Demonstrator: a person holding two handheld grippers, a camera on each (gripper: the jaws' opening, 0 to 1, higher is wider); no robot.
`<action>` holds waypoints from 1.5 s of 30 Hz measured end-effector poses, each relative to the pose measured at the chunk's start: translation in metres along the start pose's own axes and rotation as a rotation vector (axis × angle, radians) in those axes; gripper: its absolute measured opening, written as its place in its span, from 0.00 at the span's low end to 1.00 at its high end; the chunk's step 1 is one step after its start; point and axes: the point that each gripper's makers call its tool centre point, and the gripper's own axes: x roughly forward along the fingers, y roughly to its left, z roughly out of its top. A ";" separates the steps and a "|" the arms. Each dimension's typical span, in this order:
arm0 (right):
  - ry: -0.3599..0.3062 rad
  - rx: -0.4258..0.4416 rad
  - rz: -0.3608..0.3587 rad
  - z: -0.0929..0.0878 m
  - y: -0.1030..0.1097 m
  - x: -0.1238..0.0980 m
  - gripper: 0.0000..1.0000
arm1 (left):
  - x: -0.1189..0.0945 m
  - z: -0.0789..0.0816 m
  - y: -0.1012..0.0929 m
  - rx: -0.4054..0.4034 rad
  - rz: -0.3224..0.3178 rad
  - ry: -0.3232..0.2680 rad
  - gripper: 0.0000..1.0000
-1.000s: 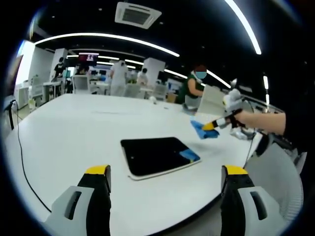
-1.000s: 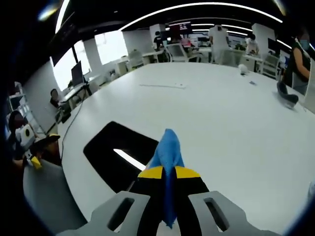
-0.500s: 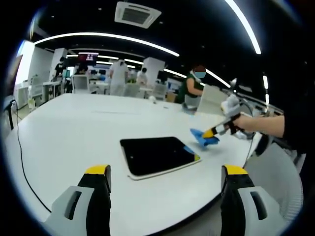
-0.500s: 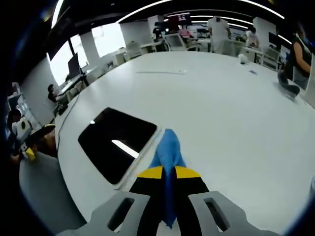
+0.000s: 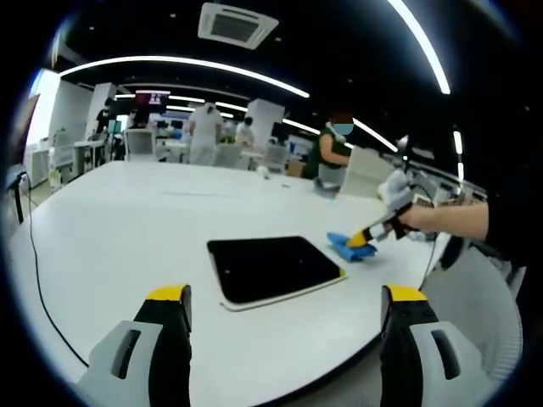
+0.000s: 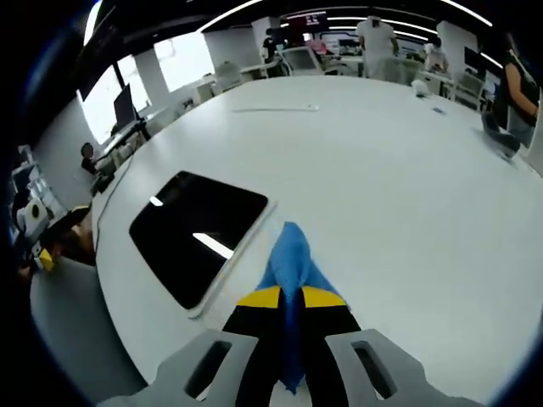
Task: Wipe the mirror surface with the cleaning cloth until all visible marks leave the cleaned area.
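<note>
1. The right gripper [image 6: 290,297] has its jaws pressed together on the blue cleaning cloth [image 6: 293,259]. The cloth hangs just beside the near edge of the mirror [image 6: 197,233], over the white table [image 6: 382,170]; I cannot tell if it touches the table.
2. The left gripper [image 5: 284,309] holds nothing, its jaws are wide apart, and it hovers well apart from the mirror [image 5: 270,264].
3. Risk: the cloth is held by a small fold only (most of it sticks out in front), so a hard push could pull it out of the jaws.
4. Risk: the mirror lies loose on the smooth table, and no gripper steadies it, so a sideways wipe may slide it.
5. The left gripper view shows the person's hand [image 5: 400,208] with the right gripper [image 5: 363,239] and the cloth [image 5: 344,248] from the side; the right gripper view shows light reflections on the mirror. Marks are too small to see.
</note>
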 end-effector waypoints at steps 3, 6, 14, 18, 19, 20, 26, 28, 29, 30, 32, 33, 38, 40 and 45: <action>0.005 -0.001 -0.005 -0.002 -0.001 0.001 0.02 | 0.000 0.000 0.000 0.001 -0.001 -0.003 0.92; 0.011 -0.014 -0.006 -0.004 -0.001 0.004 0.02 | 0.000 0.000 0.000 0.000 -0.001 -0.003 0.92; 0.023 -0.013 0.004 -0.008 0.002 0.008 0.03 | 0.000 0.001 0.000 0.000 0.000 -0.004 0.92; 0.023 -0.002 0.003 -0.009 0.000 0.010 0.03 | 0.000 0.001 0.000 0.001 0.001 -0.003 0.92; 0.023 0.003 0.002 -0.010 0.000 0.010 0.03 | 0.000 0.001 0.000 0.001 0.001 -0.003 0.92; 0.022 0.002 0.003 -0.010 0.000 0.010 0.03 | 0.000 0.001 0.000 0.001 0.001 -0.003 0.92; 0.017 0.000 0.006 -0.010 0.000 0.011 0.03 | 0.000 0.000 0.000 0.000 0.000 -0.002 0.92; 0.014 -0.004 0.007 -0.010 0.000 0.010 0.04 | 0.000 0.000 0.000 0.000 0.000 -0.002 0.92; 0.012 -0.003 0.007 -0.010 0.001 0.010 0.04 | 0.000 0.001 0.000 0.001 0.001 -0.003 0.92; 0.009 -0.004 0.006 -0.010 0.002 0.010 0.04 | 0.000 0.001 0.000 0.001 0.001 -0.003 0.92; 0.003 -0.027 0.004 -0.011 0.002 0.010 0.05 | 0.000 0.001 0.000 0.001 0.001 -0.003 0.92; 0.002 -0.029 0.003 -0.011 0.003 0.010 0.05 | 0.000 0.001 0.000 0.000 0.002 -0.004 0.92; -0.002 -0.040 0.007 -0.010 0.004 0.010 0.07 | 0.000 0.001 0.000 0.000 0.000 -0.002 0.92; -0.003 -0.038 0.014 -0.010 0.005 0.010 0.09 | 0.000 0.000 0.000 -0.001 -0.001 -0.001 0.92; -0.004 -0.034 0.016 -0.010 0.005 0.010 0.10 | 0.000 0.000 0.000 -0.001 -0.003 -0.001 0.92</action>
